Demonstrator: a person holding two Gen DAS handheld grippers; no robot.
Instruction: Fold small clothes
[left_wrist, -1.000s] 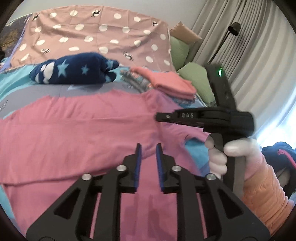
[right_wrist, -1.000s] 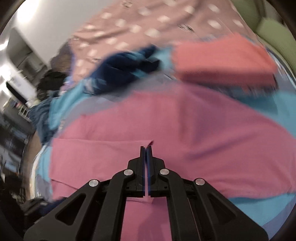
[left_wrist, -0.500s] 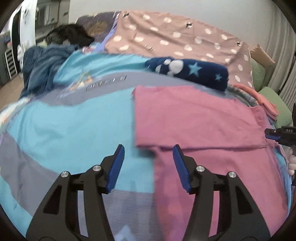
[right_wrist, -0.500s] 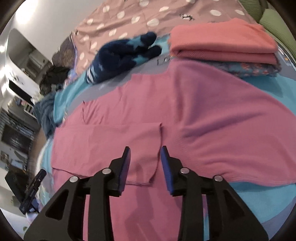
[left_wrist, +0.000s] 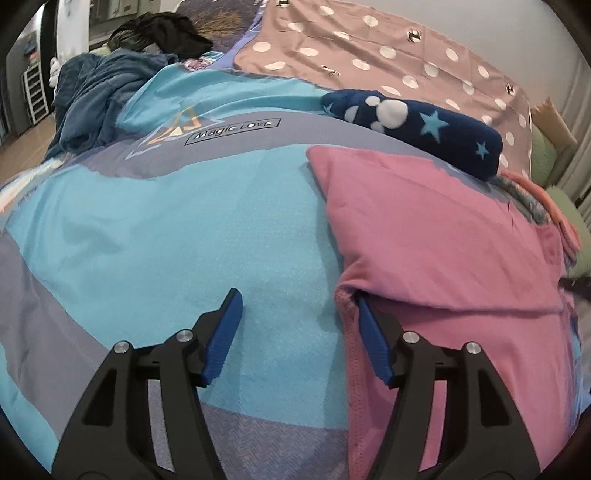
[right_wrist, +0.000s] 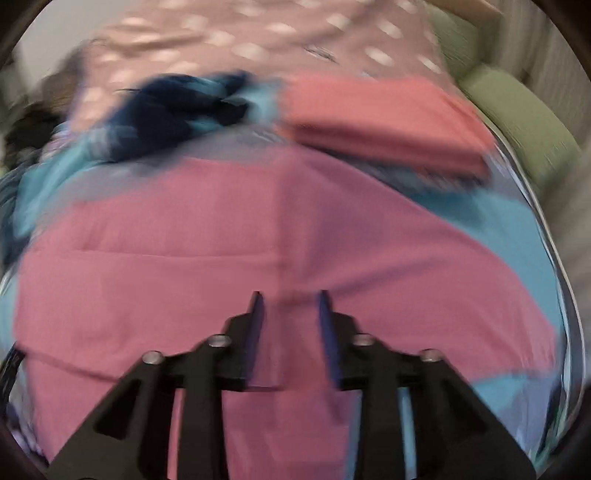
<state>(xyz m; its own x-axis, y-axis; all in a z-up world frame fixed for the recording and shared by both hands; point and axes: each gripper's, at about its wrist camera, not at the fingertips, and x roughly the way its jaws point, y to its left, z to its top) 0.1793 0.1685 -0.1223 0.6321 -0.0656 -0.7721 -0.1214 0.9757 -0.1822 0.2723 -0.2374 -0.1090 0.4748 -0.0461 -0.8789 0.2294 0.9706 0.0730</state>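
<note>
A pink garment (left_wrist: 436, 236) lies flat on the bed, its sleeve part folded over the body. My left gripper (left_wrist: 297, 302) is open wide at the garment's left edge, its right finger (left_wrist: 373, 343) touching the folded corner and its left finger over the blue bedspread. In the right wrist view, which is blurred, the pink garment (right_wrist: 258, 229) fills the middle. My right gripper (right_wrist: 290, 299) is open and empty just above it.
A navy star-patterned roll (left_wrist: 417, 125) lies behind the garment. A folded coral stack (right_wrist: 384, 122) sits at the back right beside green pillows (right_wrist: 517, 110). A dotted mauve cover (left_wrist: 369, 48) and dark clothes (left_wrist: 110, 92) lie at the back. The bedspread (left_wrist: 184, 221) is blue and grey.
Both grippers have opened and let go of the folded sleeve. My left gripper swung left to the garment's left edge and opened wide. My right gripper shifted over the garment's middle.
</note>
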